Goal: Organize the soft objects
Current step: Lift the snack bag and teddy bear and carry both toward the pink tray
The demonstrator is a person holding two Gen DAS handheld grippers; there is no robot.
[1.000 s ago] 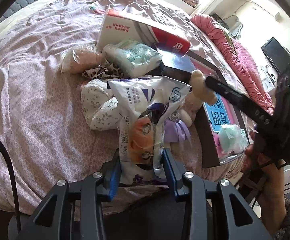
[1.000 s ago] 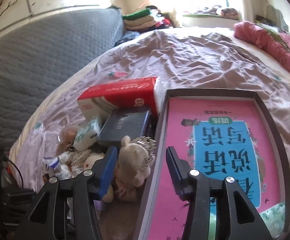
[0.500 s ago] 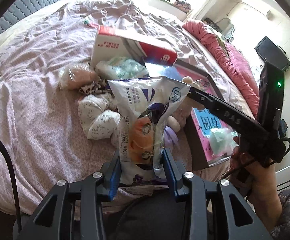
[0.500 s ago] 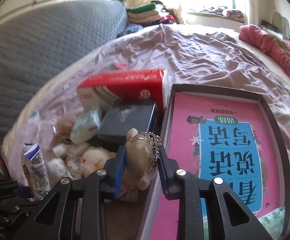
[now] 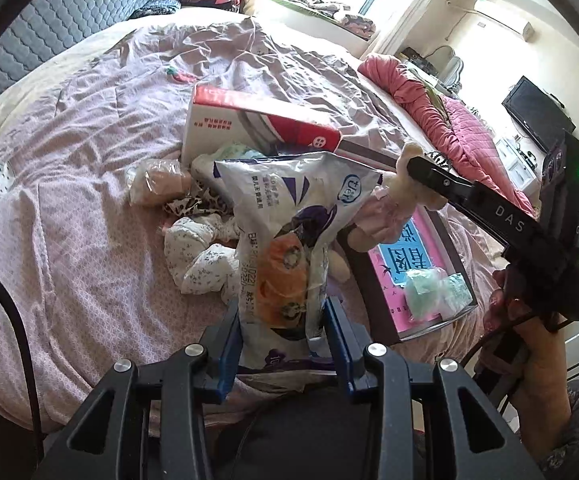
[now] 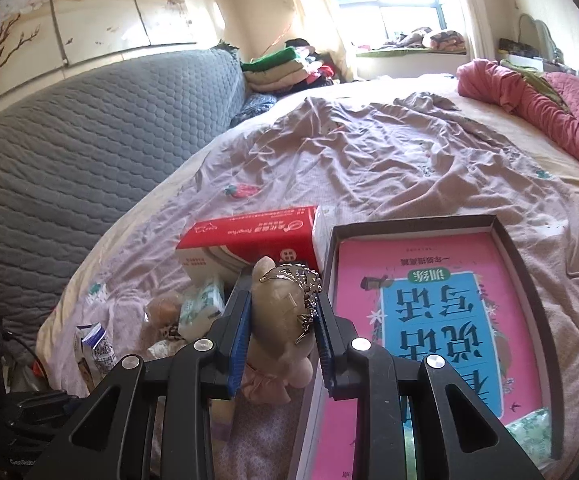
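My left gripper (image 5: pixel 283 332) is shut on a white and purple plastic packet (image 5: pixel 289 232) and holds it upright above the bed. My right gripper (image 6: pixel 283 320) is shut on a small beige plush toy with a silver crown (image 6: pixel 279 312), lifted off the bedsheet; the toy also shows in the left wrist view (image 5: pixel 401 192). A dark shallow box (image 6: pixel 501 232) with a pink and blue book inside lies to the right of the toy. A green tissue pack (image 5: pixel 435 290) lies in the box's near corner.
A red and white tissue box (image 6: pixel 249 236) lies behind the pile. Floral white cloth bundles (image 5: pixel 197 252), a wrapped beige item (image 5: pixel 161 180) and a tissue pack (image 6: pixel 203 308) lie on the pink bedsheet (image 5: pixel 69 140). A pink quilt (image 6: pixel 537 112) lies far right.
My right gripper closed on the plush toy and lifted it off the bed. My left gripper rose with the packet still held.
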